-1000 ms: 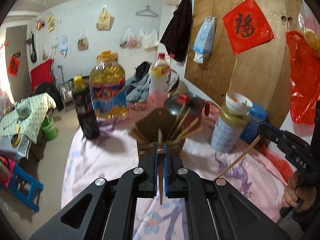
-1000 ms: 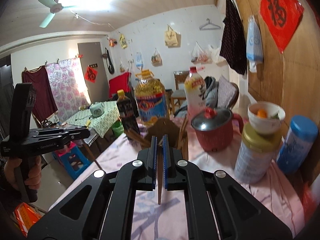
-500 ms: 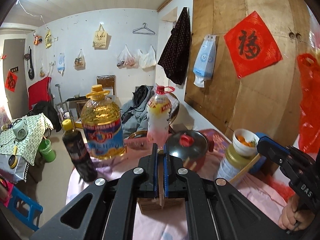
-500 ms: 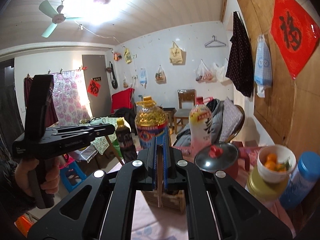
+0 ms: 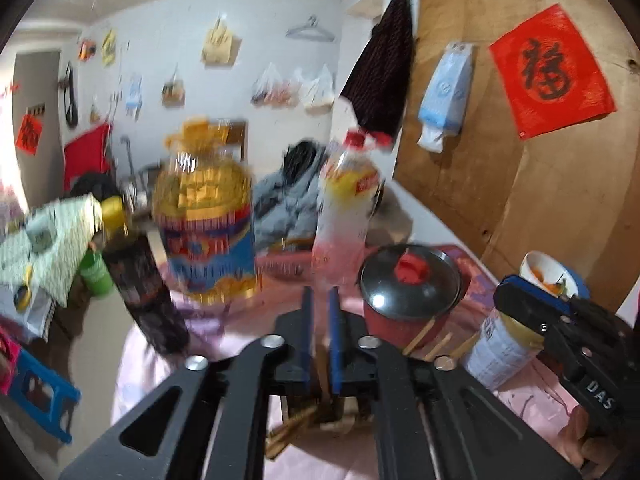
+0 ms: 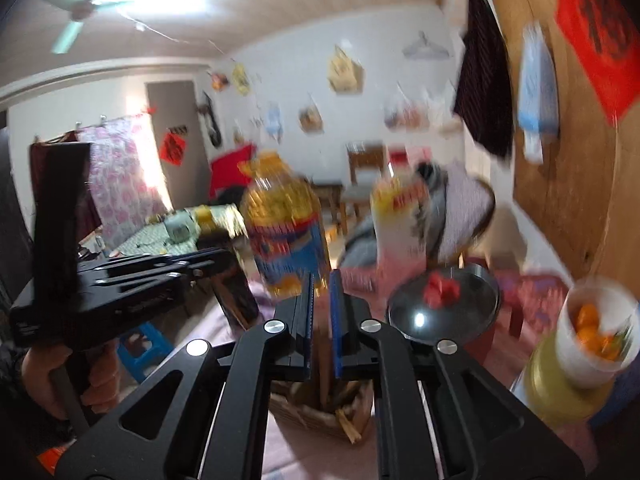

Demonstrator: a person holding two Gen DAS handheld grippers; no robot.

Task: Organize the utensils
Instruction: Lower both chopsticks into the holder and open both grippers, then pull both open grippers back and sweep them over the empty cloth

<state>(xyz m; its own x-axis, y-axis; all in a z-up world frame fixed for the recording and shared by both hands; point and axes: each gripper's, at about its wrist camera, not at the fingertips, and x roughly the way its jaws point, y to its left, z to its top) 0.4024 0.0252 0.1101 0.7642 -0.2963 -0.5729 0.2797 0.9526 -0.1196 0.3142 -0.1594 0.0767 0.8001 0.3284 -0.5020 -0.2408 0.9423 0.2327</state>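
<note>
A wooden chopstick holder [image 6: 320, 412] stands on the pink tablecloth with several chopsticks in it. My right gripper [image 6: 321, 280] hangs right over it, its jaws opening, and a brown chopstick [image 6: 322, 360] stands loose in the gap. My left gripper [image 5: 320, 300] is over the same holder [image 5: 316, 420] from the left side. Its jaws are opening too, and a wooden stick shows low in the gap. Each gripper shows in the other's view: the right gripper [image 5: 504, 292] at the right, the left gripper [image 6: 224, 258] at the left. Both views are blurred.
Behind the holder stand a big oil bottle [image 5: 204, 216], a dark sauce bottle [image 5: 140, 280] and a drink bottle [image 5: 348, 208]. A red pot with a lid [image 5: 408, 280] is just right of it. A tin topped by a bowl of oranges [image 6: 592, 328] stands against the wooden wall.
Both grippers have moved forward over the holder, which now lies beneath the fingers. The jaws of both, shut on a chopstick before, have parted.
</note>
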